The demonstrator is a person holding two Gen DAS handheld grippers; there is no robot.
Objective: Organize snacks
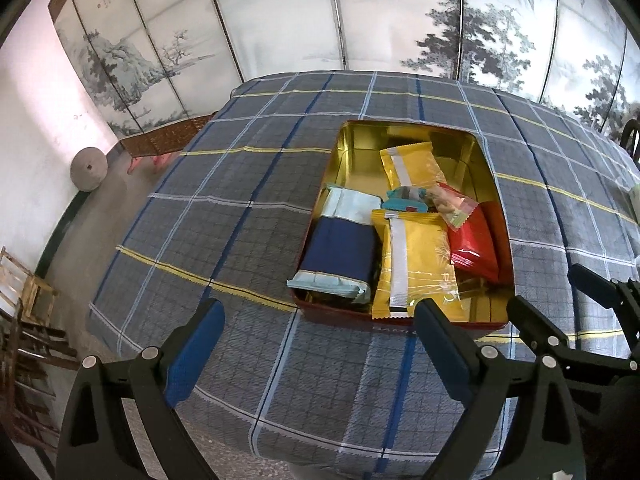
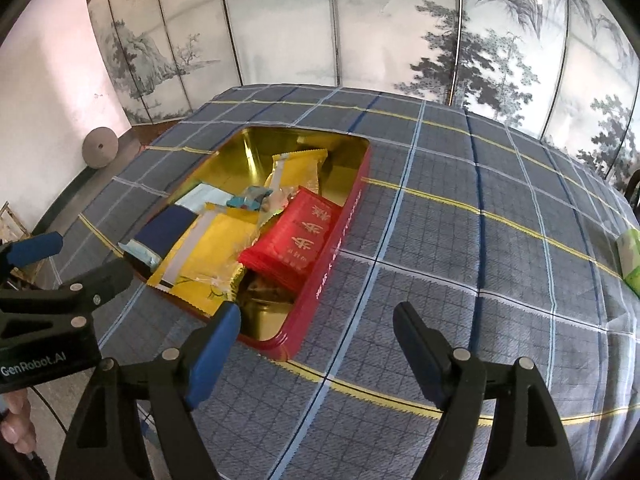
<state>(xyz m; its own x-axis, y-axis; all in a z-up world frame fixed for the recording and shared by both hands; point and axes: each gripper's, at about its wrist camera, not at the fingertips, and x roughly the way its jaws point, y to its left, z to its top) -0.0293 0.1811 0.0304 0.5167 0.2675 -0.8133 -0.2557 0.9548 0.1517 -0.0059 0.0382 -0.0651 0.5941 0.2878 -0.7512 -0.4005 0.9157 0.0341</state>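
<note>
Both grippers are hanging over the tabletop (image 1: pixel 248 208), which is wearing a grey/blue plaid cloth w/ yellow lines. The left gripper (image 1: pixel 320 320) is sitting wide open, nothing btwn its blue pads, just cloth and the near rim of the tin showing in the gap. The right gripper (image 2: pixel 316 328) is also standing wide apart and empty, its left finger overlapping the tin's near corner in the right wrist view; can't tell if it's actually touching.

The snacks are all lying inside the tin (image 1: pixel 404 322), red on the outside, gold inside, no lid on it, sitting roughly mid-tabletop. Inside, the packs are crowding the near half:
- navy pack (image 1: pixel 340 252) w/ pale teal ends, lying along the tin's left side
- big yellow pack (image 1: pixel 416 256) w/ a silver strip, right beside it, its near end poking over the rim
- red pack (image 1: pixel 476 244) w/ printed characters, leaning on the right side
- 2nd yellow pack (image 1: pixel 412 164) further back, tilting up
- small clear-wrapped bits (image 1: pixel 452 204) and a teal candy (image 1: pixel 404 198) piling up in the middle

The far-left part of the tin is showing bare gold.

A green pack (image 2: pixel 632 256) is lying out on the cloth, well apart from the tin, at the right edge of the right wrist view. A painted folding screen (image 1: pixel 280 20) is standing behind the tabletop.
</note>
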